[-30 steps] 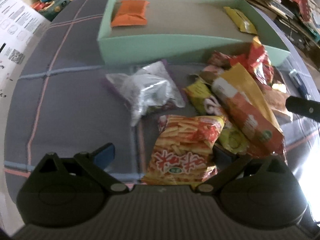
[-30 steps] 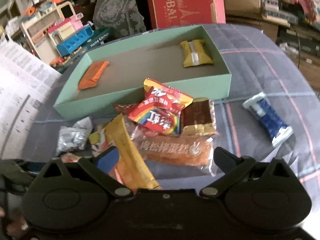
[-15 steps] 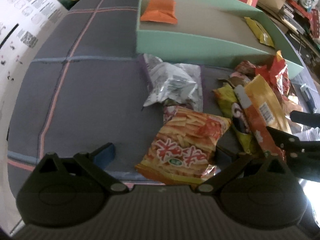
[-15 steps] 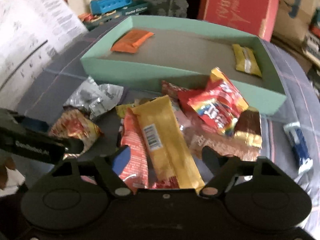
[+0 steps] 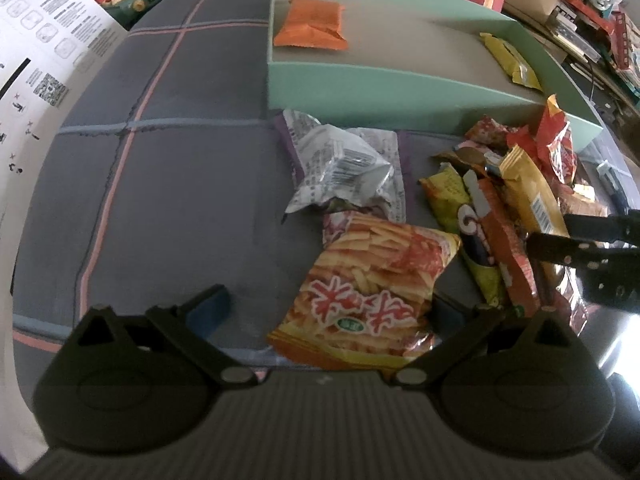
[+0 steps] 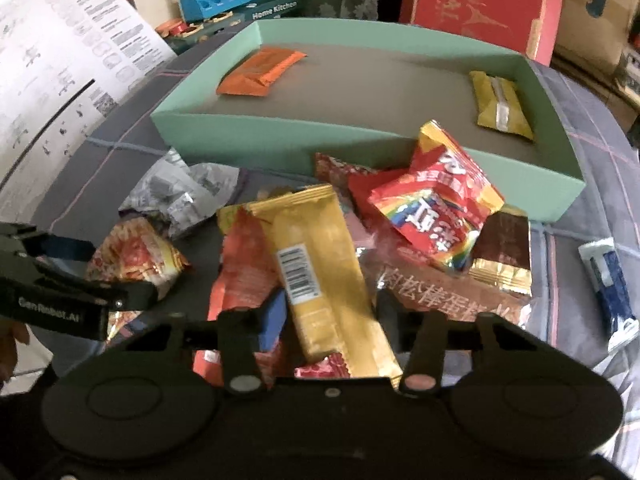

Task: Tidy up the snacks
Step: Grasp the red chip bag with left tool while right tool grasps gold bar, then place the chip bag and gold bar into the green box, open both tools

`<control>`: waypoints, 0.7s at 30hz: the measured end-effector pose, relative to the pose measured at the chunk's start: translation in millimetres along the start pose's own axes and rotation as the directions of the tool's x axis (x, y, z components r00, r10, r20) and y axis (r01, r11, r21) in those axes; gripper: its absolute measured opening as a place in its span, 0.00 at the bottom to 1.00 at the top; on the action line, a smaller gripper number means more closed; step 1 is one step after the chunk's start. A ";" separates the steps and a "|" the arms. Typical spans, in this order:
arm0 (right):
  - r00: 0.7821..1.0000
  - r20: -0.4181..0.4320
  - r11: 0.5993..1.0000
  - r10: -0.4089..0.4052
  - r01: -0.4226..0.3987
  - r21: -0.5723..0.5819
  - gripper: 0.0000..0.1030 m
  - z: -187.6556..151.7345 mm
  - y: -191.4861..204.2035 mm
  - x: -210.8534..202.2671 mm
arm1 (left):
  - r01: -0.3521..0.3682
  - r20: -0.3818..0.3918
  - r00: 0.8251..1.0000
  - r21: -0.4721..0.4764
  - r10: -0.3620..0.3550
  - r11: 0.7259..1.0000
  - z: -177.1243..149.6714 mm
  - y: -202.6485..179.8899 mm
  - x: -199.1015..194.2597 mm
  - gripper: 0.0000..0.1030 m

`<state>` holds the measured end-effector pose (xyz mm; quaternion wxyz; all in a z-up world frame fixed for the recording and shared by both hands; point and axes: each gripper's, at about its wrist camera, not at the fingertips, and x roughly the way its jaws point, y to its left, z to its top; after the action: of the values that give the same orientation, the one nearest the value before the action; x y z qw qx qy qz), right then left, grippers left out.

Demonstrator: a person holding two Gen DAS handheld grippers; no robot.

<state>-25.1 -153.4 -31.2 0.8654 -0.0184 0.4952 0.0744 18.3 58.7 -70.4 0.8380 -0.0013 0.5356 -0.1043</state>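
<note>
A mint-green box [image 5: 400, 92] holds an orange packet [image 5: 310, 24] and a yellow packet [image 5: 508, 60]. A heap of snacks lies in front of it. My left gripper [image 5: 324, 308] is open, its jaws on either side of a fries-print bag [image 5: 376, 292]. My right gripper [image 6: 332, 316] has closed on a long gold wrapper [image 6: 320, 280] with a barcode; it also shows in the left wrist view [image 5: 532, 196]. A red rainbow candy bag [image 6: 436, 204], a brown-gold bar [image 6: 502, 252] and a silver bag [image 5: 344, 164] lie in the heap.
A blue-white packet [image 6: 610, 292] lies apart at the right on the grey plaid cloth [image 5: 160, 168]. A white printed sheet [image 5: 36, 60] stands at the left. Toy sets and a red carton [image 6: 480, 4] crowd behind the box [image 6: 368, 152].
My right gripper moved down over the heap and its jaws closed from wide open onto the gold wrapper. My left gripper shifted left and slightly closer to the fries bag, still open.
</note>
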 end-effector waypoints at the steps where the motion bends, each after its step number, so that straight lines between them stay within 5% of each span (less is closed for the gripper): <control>1: 1.000 -0.005 1.000 0.007 -0.007 0.021 0.44 0.9 -2.6 -0.5 | -0.001 0.002 1.000 0.004 0.001 1.000 -0.1 -0.4 0.1 1.00; 5: 0.999 -0.017 0.997 0.039 -0.037 0.063 0.37 0.4 -5.6 -2.8 | 0.001 0.007 1.000 0.007 -0.002 1.000 -0.3 -2.5 -1.0 0.96; 10: 0.999 -0.031 0.997 0.034 -0.032 0.072 0.37 -3.4 -4.8 6.2 | 0.044 0.027 0.999 0.038 -0.045 0.998 -1.4 -9.9 -7.5 0.64; 16: 1.000 0.010 0.998 -0.002 0.002 0.058 0.35 -10.5 2.3 2.7 | 0.037 0.049 0.998 0.061 -0.040 0.997 -5.9 -17.2 -15.2 0.51; 21: 0.998 0.051 0.992 0.032 -0.038 0.118 0.33 -8.0 -12.5 -14.1 | 0.046 0.070 0.996 0.054 -0.050 0.997 -4.7 -16.8 -25.3 0.50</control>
<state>-37.1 -168.2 -23.7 0.8755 0.0438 0.4775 0.0605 0.9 47.2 -47.8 0.8536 0.0041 0.5021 -0.1383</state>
